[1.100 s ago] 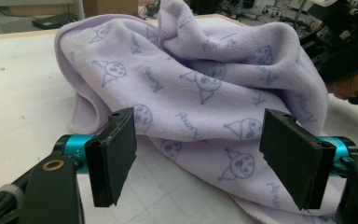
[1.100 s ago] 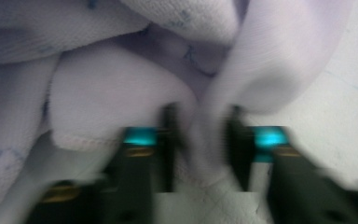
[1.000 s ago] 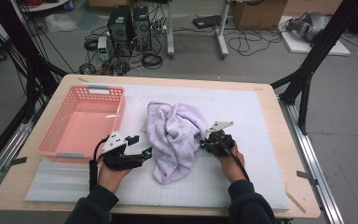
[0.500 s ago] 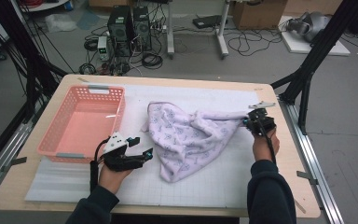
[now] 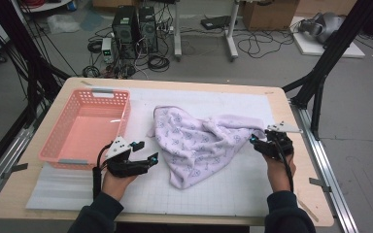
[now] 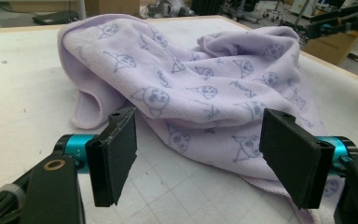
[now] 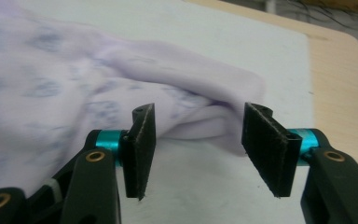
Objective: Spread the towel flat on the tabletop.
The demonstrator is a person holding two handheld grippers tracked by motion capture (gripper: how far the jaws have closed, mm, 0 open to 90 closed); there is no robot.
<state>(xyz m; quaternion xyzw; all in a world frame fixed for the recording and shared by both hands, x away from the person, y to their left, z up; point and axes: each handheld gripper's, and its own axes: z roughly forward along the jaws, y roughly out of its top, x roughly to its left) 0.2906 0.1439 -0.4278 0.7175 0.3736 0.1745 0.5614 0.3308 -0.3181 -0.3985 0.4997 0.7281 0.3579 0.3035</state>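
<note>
A lavender towel (image 5: 199, 141) printed with small cartoon faces lies loosely spread on the white mat (image 5: 213, 191), still rumpled along its right side. My left gripper (image 5: 146, 151) rests on the mat by the towel's lower left edge. It is open, and the left gripper view has the towel (image 6: 191, 84) just ahead of the left gripper (image 6: 200, 158). My right gripper (image 5: 253, 144) sits at the towel's right corner. Its jaws have just been opening. A fold of the towel (image 7: 200, 116) lies between the pads of the right gripper (image 7: 198, 149), and neither pad presses on it.
A pink plastic basket (image 5: 57, 125) stands at the left on the mat, with nothing in it. Bare wooden table edge (image 5: 303, 145) runs just right of my right hand. Computer cases and cables lie on the floor beyond the table.
My right gripper drew the towel's corner out to the right, spreading the bunched towel, then let it go and opened. The left gripper has stayed where it was.
</note>
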